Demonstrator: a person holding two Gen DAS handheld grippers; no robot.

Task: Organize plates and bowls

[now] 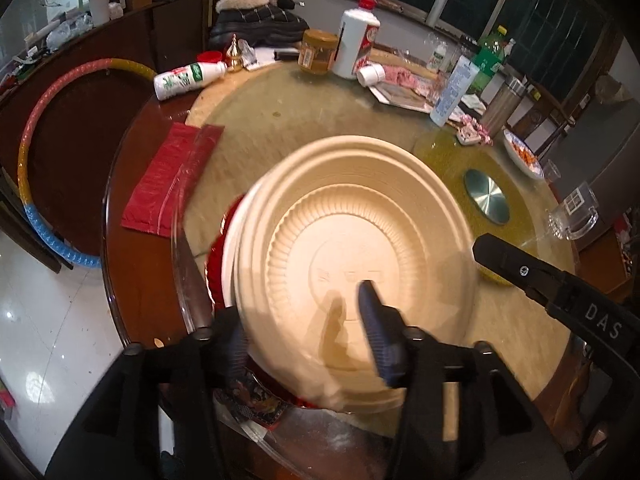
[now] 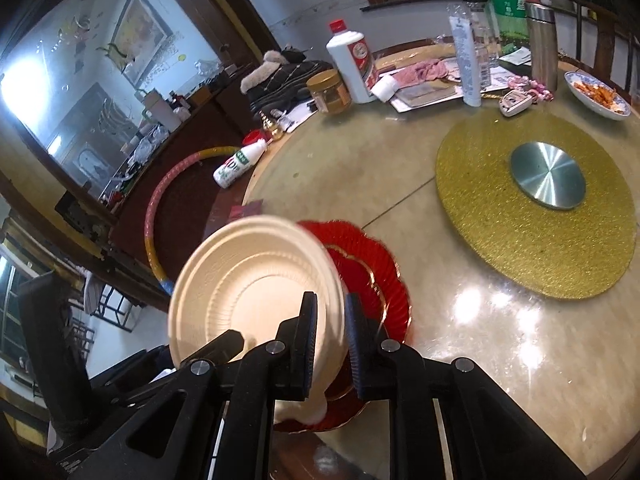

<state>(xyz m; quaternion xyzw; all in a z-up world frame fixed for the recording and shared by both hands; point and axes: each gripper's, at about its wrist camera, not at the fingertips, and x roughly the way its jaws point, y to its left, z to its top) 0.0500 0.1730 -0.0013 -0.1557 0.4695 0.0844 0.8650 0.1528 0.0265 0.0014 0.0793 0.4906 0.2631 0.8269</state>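
A cream paper bowl (image 1: 352,256) is held tilted above a red scalloped plate (image 1: 218,256) near the table's front edge. My left gripper (image 1: 304,336) is shut on the bowl's near rim, one finger inside and one outside. In the right wrist view my right gripper (image 2: 332,320) is also shut on the same cream bowl (image 2: 248,292), clamping its right rim, with the red plate (image 2: 372,276) lying under and behind it. The right gripper's tip (image 1: 516,268) shows at the right of the left wrist view.
A round table (image 2: 500,340) carries a gold placemat (image 2: 500,248) with a steel disc (image 2: 548,180), a white liquor bottle (image 2: 354,68), a jar (image 2: 330,92), a blue-white dish of food (image 2: 596,96), bottles and papers. A red bag (image 1: 168,184) and a hula hoop (image 1: 28,152) lie left.
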